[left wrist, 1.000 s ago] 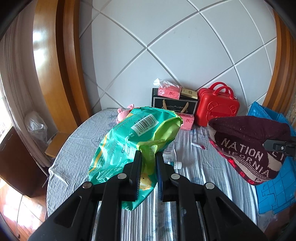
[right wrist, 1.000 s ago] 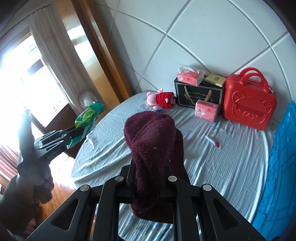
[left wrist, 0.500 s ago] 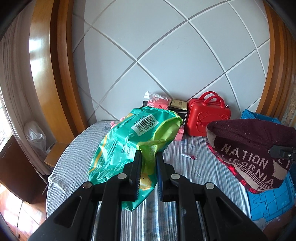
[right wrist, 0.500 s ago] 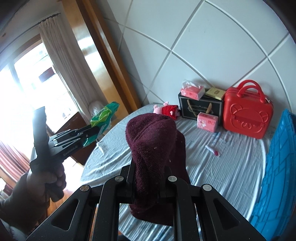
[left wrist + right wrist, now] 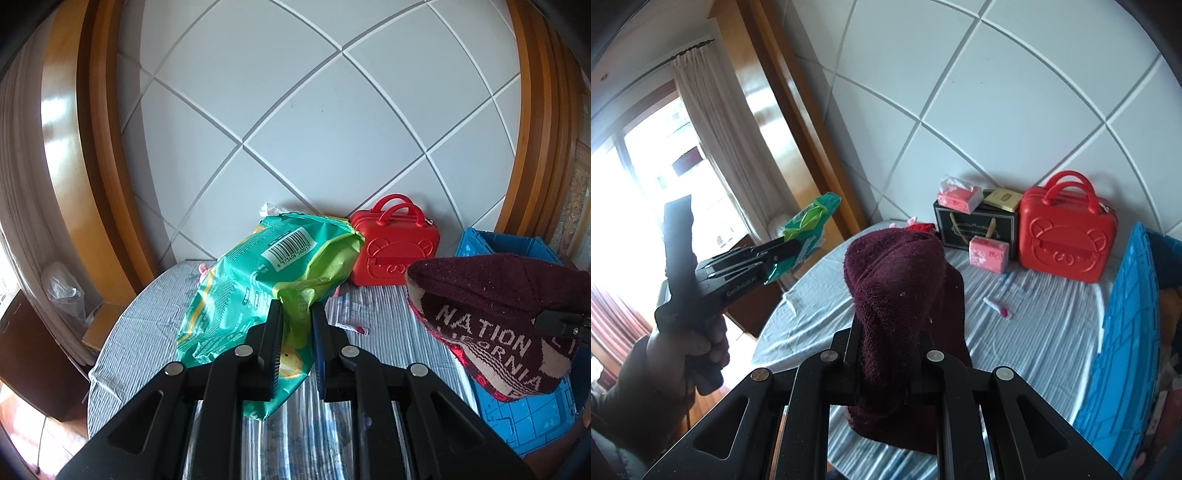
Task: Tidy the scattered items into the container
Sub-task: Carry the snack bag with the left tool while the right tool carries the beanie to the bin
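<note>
1. Two grippers – the left gripper [image 5: 296, 314] and the right gripper [image 5: 884, 334].
2. One green packet [image 5: 258, 280].
3. One maroon knit hat [image 5: 905, 291].
4. One blue crate [image 5: 1123, 354].
5. One red case [image 5: 1065, 240].
6. One black gift box [image 5: 975, 229].
7. Two pink tissue packs – the upper pink tissue pack [image 5: 958, 195] atop the box, the lower pink tissue pack [image 5: 988, 254] on the table [image 5: 1034, 332].
8. One small tan box [image 5: 1003, 199].
9. One small tube [image 5: 997, 306].
10. One pink plush toy [image 5: 918, 225], mostly hidden.

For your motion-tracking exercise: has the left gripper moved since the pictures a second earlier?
Yes. In the right wrist view the left gripper, shut on the green packet, now sits higher and nearer the red case.
</note>
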A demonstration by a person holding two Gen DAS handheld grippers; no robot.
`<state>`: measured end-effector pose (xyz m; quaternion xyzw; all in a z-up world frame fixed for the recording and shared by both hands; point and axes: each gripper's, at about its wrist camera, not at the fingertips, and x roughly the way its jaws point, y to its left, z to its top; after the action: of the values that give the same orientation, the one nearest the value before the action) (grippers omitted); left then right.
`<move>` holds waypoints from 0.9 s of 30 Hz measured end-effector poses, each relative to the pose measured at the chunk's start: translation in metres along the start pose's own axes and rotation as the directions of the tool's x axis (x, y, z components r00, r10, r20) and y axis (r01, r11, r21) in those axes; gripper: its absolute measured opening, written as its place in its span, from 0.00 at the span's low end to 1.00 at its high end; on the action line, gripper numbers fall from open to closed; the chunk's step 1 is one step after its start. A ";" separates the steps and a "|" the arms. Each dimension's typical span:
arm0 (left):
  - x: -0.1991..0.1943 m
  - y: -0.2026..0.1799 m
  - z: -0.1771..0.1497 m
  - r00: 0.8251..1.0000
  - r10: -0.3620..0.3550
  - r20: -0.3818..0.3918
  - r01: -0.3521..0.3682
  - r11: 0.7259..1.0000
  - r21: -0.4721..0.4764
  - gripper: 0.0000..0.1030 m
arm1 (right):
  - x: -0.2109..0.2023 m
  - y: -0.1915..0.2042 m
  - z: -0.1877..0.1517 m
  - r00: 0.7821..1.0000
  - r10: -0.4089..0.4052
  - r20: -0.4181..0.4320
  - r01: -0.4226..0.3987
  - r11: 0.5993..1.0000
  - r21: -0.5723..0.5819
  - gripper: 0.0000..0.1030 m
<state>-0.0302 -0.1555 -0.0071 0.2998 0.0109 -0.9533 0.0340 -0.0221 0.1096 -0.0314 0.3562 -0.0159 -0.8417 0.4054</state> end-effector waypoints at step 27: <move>0.022 -0.174 0.058 0.987 -0.159 0.002 0.155 0.968 0.195 0.14 | -0.106 -0.123 -0.030 0.981 -0.178 0.082 0.163 0.974 0.159 0.14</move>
<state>-0.0939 0.0143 0.0280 0.2916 -0.0589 -0.9521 -0.0709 -0.0421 0.2734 -0.0308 0.3454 -0.0684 -0.8858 0.3022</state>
